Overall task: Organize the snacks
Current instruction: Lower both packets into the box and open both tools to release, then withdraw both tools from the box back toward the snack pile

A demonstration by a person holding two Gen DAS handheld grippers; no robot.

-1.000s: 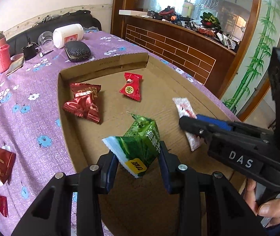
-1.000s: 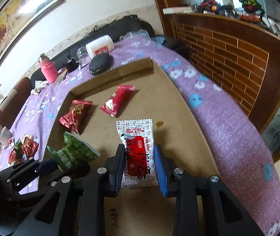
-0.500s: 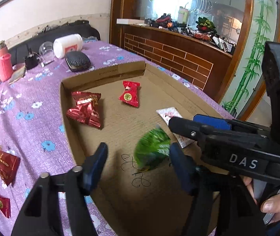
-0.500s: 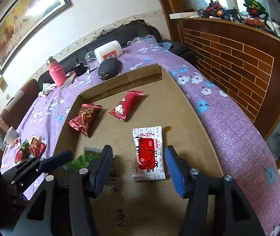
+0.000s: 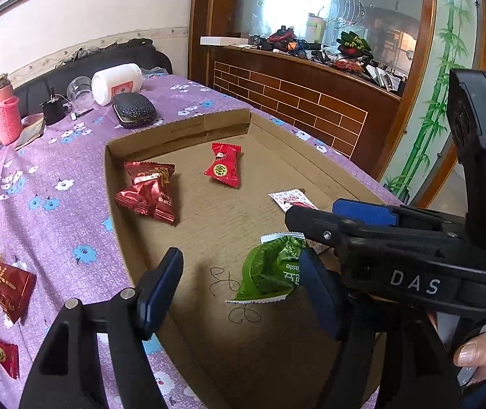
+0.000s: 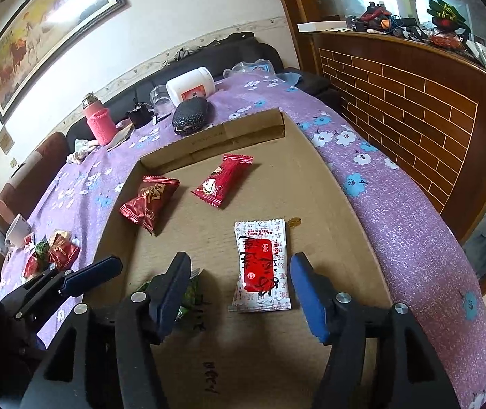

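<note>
Between the spread fingers of the left claw (image 5: pixel 241 281) a green snack packet (image 5: pixel 270 269) is seen lying on the floor of the cardboard tray (image 5: pixel 209 225), nearer the right-hand finger; whether it is touched cannot be told. Its jaws have just been opening and stand wide, nothing gripped. The right claw (image 6: pixel 239 288) has likewise just been opening; a flat white sachet with a red panel (image 6: pixel 261 266) lies between its fingers, clear of both. Farther back a crinkled dark red foil packet (image 5: pixel 149 191) and a bright red pillow packet (image 5: pixel 223 169) rest apart. The tray is set on a desk under purple flowered cloth (image 5: pixel 45 184). More red packets (image 5: pixel 6 284) lie on the cloth.
</note>
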